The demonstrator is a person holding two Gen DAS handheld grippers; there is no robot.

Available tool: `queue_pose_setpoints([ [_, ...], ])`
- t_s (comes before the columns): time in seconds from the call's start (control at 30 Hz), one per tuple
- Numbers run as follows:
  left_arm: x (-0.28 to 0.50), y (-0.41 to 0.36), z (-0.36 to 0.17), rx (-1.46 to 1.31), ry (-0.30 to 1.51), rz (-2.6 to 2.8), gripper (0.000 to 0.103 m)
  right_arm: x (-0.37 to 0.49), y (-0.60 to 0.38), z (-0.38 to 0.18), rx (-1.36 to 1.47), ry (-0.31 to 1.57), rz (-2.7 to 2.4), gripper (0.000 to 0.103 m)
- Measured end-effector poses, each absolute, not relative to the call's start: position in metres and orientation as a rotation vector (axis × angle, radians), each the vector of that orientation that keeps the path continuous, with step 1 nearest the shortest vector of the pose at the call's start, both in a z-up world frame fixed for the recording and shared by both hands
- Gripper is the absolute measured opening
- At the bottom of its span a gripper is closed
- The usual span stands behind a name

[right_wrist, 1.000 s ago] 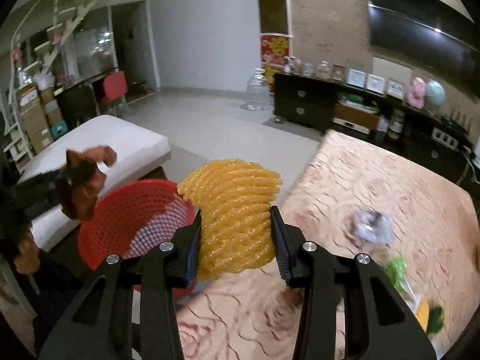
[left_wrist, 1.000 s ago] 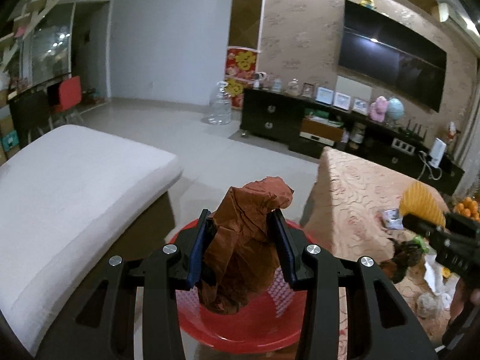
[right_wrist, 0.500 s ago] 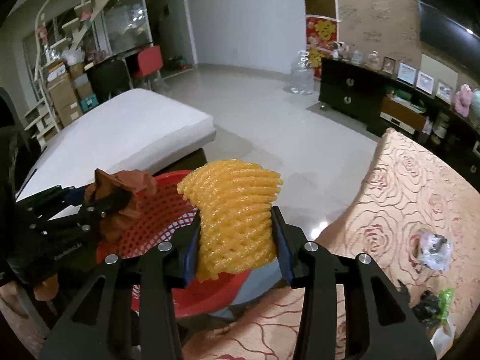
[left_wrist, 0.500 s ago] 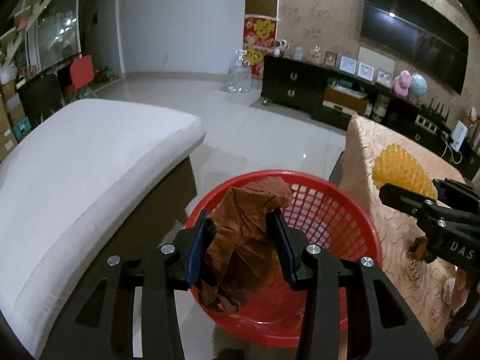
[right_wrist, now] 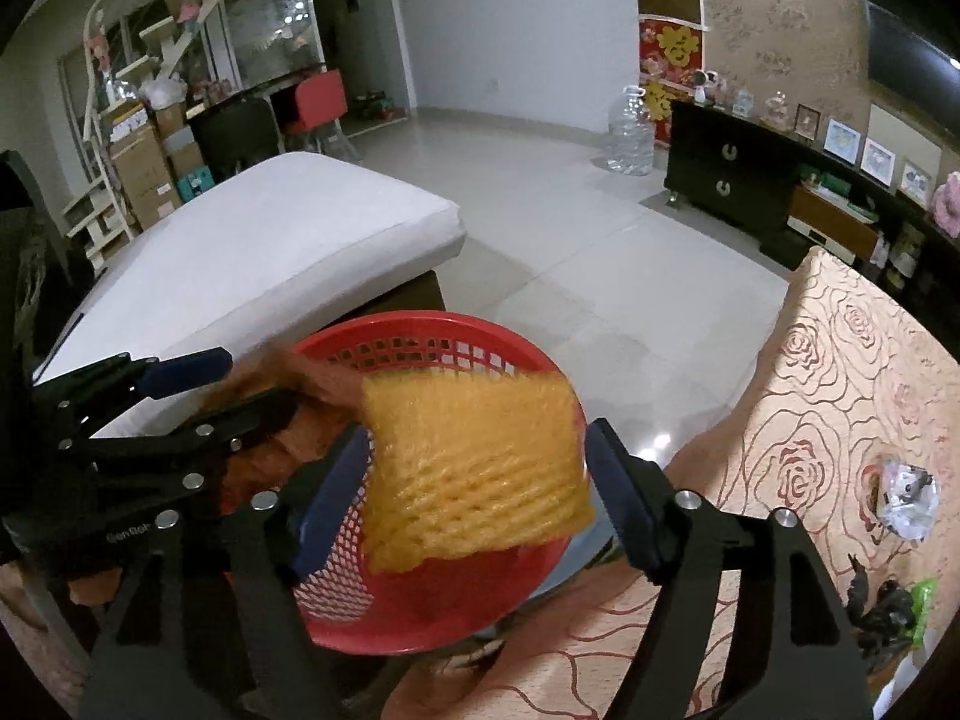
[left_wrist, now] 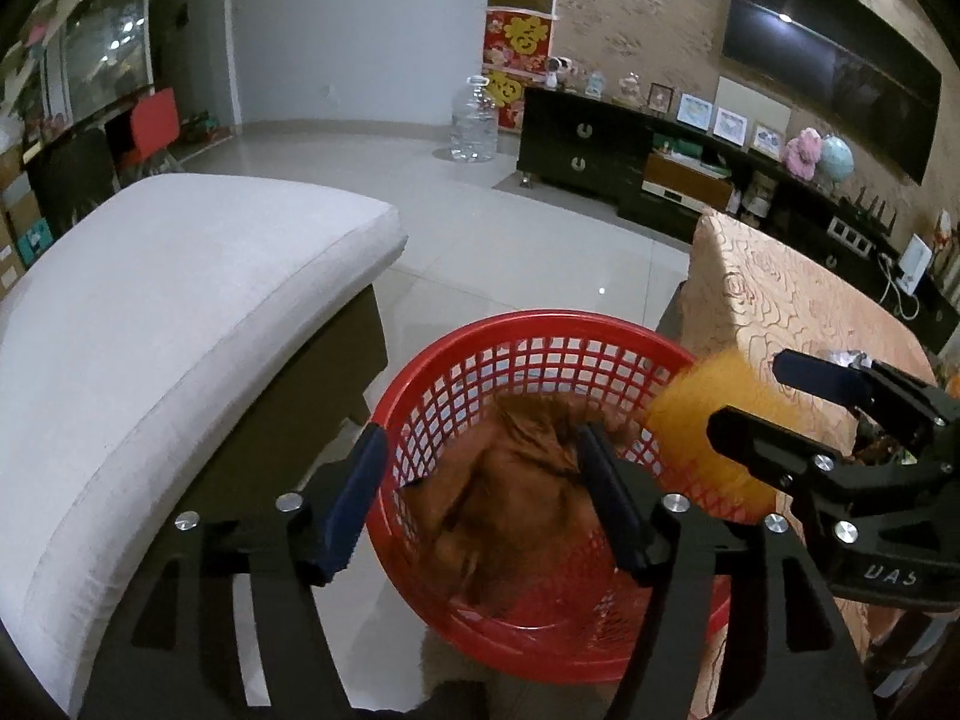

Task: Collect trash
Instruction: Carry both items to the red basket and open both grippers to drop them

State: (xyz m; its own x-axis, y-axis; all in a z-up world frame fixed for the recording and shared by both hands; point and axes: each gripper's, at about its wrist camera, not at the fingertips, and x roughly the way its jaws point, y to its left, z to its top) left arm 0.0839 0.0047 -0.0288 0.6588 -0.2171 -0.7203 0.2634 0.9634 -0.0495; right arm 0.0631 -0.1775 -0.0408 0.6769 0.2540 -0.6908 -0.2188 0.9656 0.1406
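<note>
A red mesh basket (left_wrist: 528, 336) stands on the floor between the sofa and the table; it also shows in the right wrist view (right_wrist: 420, 624). My left gripper (left_wrist: 480, 498) is open above it, and the brown crumpled wrapper (left_wrist: 510, 498) is blurred, dropping inside the basket. My right gripper (right_wrist: 474, 480) is open over the basket rim, with the yellow foam fruit net (right_wrist: 474, 468) loose and blurred between its jaws. The net (left_wrist: 702, 420) also shows in the left wrist view, at the basket's right rim.
A white cushioned sofa (left_wrist: 150, 324) lies left of the basket. A table with a rose-patterned cloth (right_wrist: 840, 420) is on the right, holding a crumpled clear wrapper (right_wrist: 906, 498) and dark and green scraps (right_wrist: 888, 606). A dark TV cabinet (left_wrist: 600, 150) stands at the back.
Both grippers have opened over the basket. The brown wrapper has left the left gripper and falls into the basket. The yellow net has come loose between the right jaws.
</note>
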Motion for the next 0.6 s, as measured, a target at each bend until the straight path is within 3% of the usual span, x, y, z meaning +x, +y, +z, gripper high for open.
queue_pose_setpoints([
  [0.23, 0.085, 0.011, -0.021, 0.012, 0.782, -0.253, 0.075, 0.059, -0.180, -0.039, 0.057, 0.777, 0.263, 0.078],
  [0.6, 0.081, 0.015, -0.013, -0.017, 0.741, -0.257, 0.076, 0.046, -0.198, -0.032, 0.064, 0.743, 0.189, 0.078],
])
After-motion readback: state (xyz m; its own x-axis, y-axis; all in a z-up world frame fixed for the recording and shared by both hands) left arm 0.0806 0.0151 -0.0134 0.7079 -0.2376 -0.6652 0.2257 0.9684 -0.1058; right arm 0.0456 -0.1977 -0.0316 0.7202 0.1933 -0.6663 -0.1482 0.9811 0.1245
